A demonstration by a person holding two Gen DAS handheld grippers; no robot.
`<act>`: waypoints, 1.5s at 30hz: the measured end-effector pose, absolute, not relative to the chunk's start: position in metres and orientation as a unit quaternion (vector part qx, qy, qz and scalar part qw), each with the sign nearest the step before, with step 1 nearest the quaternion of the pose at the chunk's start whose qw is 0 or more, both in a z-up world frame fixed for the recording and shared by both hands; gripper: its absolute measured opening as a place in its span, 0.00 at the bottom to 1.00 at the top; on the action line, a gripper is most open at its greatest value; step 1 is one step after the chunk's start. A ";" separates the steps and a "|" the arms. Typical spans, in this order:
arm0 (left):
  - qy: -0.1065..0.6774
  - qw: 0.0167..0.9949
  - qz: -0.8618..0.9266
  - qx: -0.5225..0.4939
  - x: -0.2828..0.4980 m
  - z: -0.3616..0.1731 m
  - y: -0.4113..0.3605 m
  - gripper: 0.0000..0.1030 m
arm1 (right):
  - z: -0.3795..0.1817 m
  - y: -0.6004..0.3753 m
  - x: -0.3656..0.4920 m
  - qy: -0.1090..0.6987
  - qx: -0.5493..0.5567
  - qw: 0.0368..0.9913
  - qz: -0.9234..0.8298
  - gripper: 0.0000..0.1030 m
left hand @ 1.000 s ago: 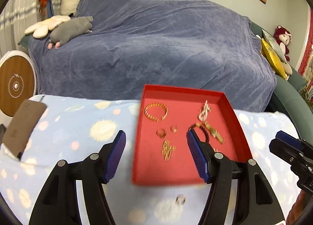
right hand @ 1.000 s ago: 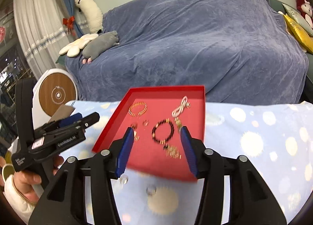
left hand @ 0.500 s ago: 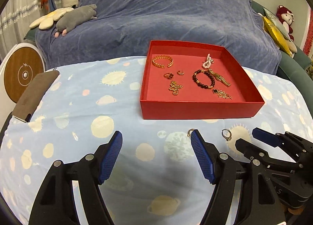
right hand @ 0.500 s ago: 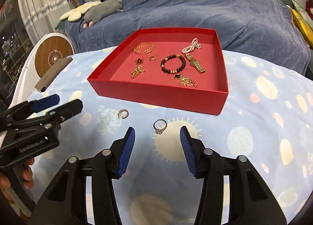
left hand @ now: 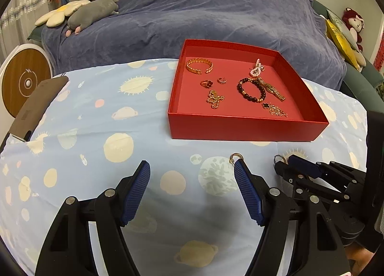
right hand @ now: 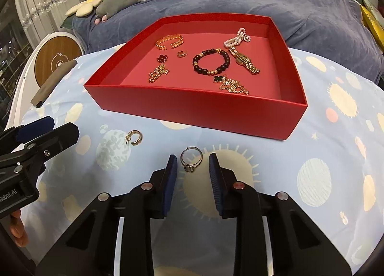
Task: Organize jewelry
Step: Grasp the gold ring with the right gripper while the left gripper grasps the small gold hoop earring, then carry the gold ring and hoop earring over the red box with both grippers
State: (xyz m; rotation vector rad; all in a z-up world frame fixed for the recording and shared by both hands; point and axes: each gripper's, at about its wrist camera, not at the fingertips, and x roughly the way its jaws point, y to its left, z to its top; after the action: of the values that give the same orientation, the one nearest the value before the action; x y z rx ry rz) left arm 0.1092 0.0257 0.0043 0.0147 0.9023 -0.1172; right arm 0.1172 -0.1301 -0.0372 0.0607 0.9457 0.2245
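A red tray (right hand: 192, 110) (left hand: 240, 129) on the blue patterned cloth holds several pieces: a gold bangle (right hand: 169, 41), a dark bead bracelet (right hand: 211, 62), a pearl piece (right hand: 236, 37) and chains. A silver ring (right hand: 191, 159) lies on the cloth in front of the tray, between the open fingers of my right gripper (right hand: 192, 170). A gold hoop earring (right hand: 135, 137) (left hand: 236, 156) lies to its left. My left gripper (left hand: 192, 180) is open and empty, its right fingertip just below the earring. The right gripper also shows in the left wrist view (left hand: 285, 168).
A blue-covered sofa (left hand: 204, 12) with plush toys (left hand: 93, 10) stands behind the table. A dark flat object (left hand: 36, 105) lies at the table's left edge, beside a round wooden-faced device (left hand: 24, 81).
Both grippers have dropped down toward the cloth and pulled back from the tray. My right gripper has come low around the silver ring, its fingers narrower than before.
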 end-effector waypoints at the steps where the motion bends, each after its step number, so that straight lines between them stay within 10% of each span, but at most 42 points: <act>1: 0.437 0.898 -0.057 0.008 0.109 0.003 0.025 0.68 | -0.037 -0.130 0.117 0.454 0.028 0.884 0.108 0.16; 25: 0.442 0.891 -0.101 0.023 0.130 -0.025 -0.016 0.67 | -0.004 -0.164 0.101 0.441 0.071 0.890 0.096 0.08; 35: 0.431 0.895 -0.099 0.055 0.141 -0.040 -0.029 0.15 | -0.001 -0.169 0.098 0.442 0.090 0.887 0.099 0.08; 45: 0.437 0.892 -0.101 0.044 0.136 -0.031 -0.022 0.15 | 0.004 -0.167 0.096 0.434 0.091 0.890 0.105 0.08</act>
State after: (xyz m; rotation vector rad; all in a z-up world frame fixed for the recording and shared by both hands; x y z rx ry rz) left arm 0.1357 -0.0224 -0.0314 0.0903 0.9076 -0.2104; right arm 0.0959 -0.1670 0.0036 0.1896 0.9023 0.2188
